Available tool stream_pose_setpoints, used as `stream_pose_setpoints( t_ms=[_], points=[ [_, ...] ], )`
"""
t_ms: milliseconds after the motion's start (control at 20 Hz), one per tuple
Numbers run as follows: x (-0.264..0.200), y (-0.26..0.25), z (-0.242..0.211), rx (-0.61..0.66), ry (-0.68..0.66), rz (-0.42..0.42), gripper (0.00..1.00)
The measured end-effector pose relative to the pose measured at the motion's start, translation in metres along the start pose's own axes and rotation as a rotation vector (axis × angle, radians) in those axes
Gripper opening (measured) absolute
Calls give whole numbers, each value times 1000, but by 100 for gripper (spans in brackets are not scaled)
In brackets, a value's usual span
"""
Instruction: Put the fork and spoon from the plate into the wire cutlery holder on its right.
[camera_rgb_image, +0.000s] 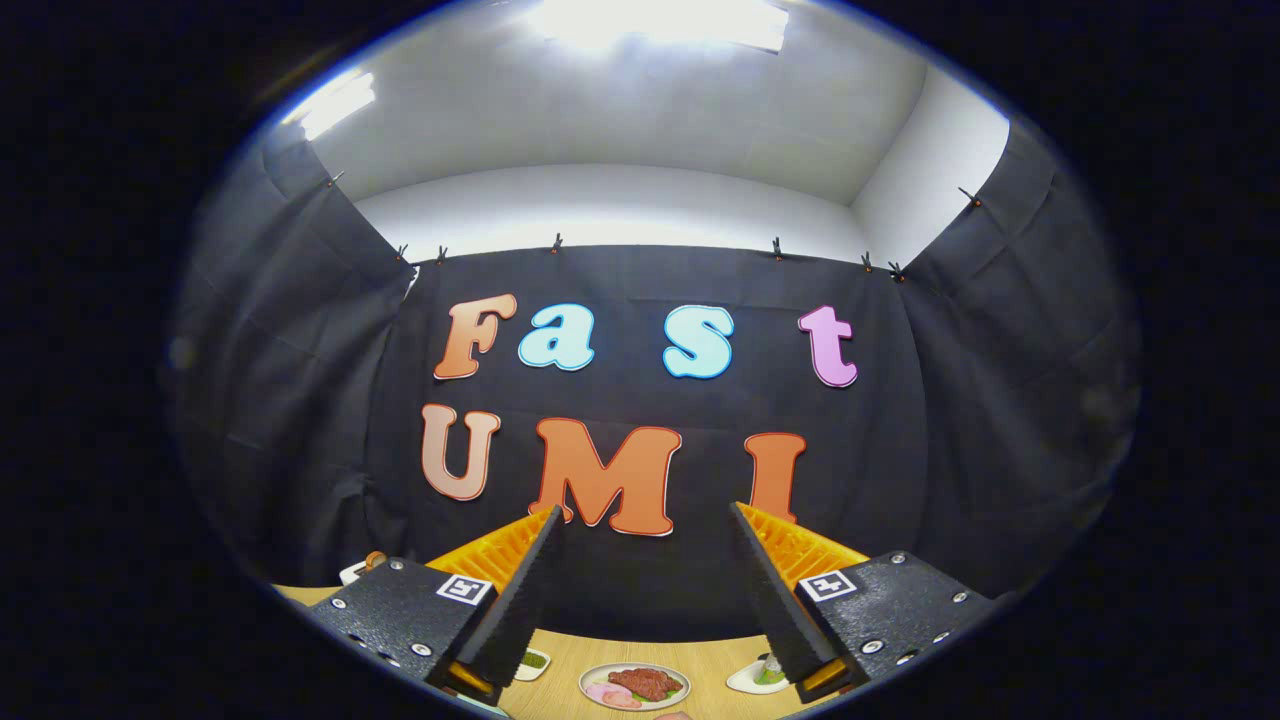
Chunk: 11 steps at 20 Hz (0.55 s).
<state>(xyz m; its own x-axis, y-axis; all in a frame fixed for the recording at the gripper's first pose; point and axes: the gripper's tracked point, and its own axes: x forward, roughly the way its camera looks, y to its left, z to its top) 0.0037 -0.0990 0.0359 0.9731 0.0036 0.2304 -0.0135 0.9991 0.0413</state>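
Observation:
My gripper (645, 525) is held high and level, pointing at the booth's back wall. Its two fingers (525, 590) stand wide apart with nothing between them, so it is open. Far below, between the fingers, a strip of wooden table (715, 665) shows. On it lies a round plate (634, 686) with pictured food. I can make out no fork, spoon or wire cutlery holder from this angle.
A small white dish with something green (757, 677) sits right of the plate, by the right finger. Another small dish (532, 662) lies left of it. A small white object with an orange knob (362, 568) stands at the table's far left edge.

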Motion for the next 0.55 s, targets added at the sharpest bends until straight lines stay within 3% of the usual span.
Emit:
stream_pose_setpoints(
  t_ms=[550],
  points=[
    [1,-2,-23,87,77,-55,97]
  ],
)
